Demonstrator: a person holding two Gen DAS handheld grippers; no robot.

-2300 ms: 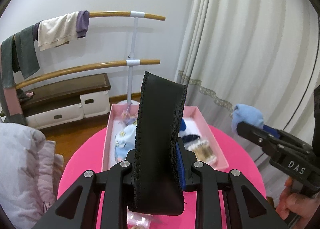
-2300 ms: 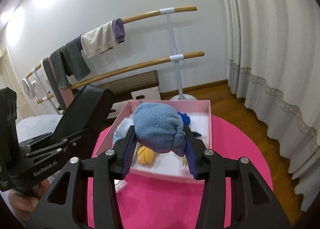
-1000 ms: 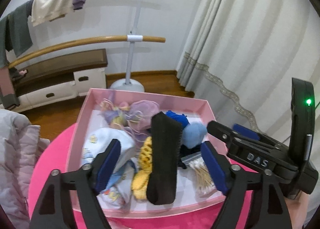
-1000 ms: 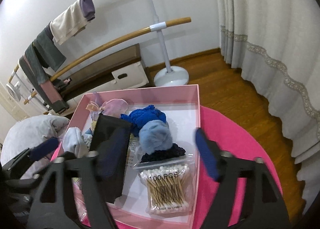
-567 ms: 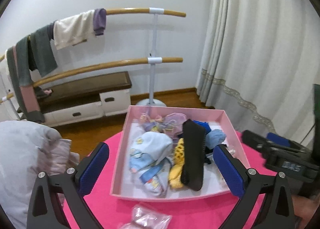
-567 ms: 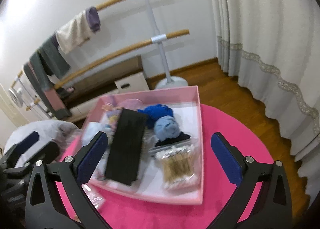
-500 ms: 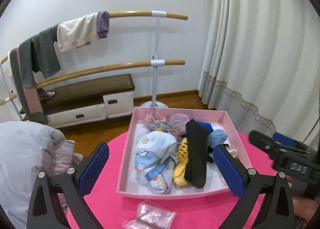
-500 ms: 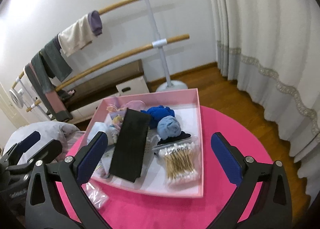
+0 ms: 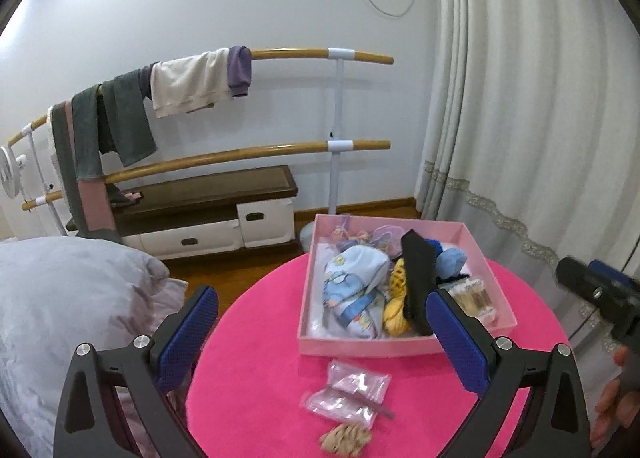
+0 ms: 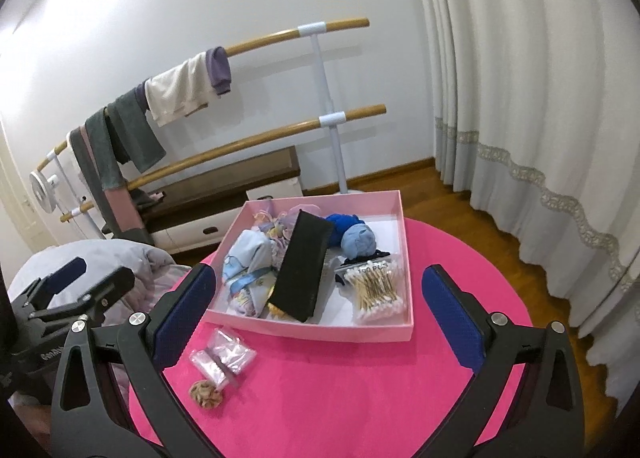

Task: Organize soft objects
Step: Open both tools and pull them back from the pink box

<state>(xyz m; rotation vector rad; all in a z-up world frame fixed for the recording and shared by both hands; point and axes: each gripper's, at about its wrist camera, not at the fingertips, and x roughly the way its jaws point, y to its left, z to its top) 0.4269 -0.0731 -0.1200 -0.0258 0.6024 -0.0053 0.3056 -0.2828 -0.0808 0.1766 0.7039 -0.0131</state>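
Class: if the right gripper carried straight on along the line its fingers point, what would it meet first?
Most likely the pink box, at about its near wall, or the black pouch lying inside it. The right gripper is open and empty, and depth is hard to judge here.

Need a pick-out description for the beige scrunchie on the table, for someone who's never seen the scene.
Start at the round pink table, then the pink rectangular box on it. On the bare tabletop in front of the box's near-left corner lie two clear plastic bags; the beige ruffled fabric scrunchie sits just nearer than them. It is the only opaque, ruffled ring outside the box.
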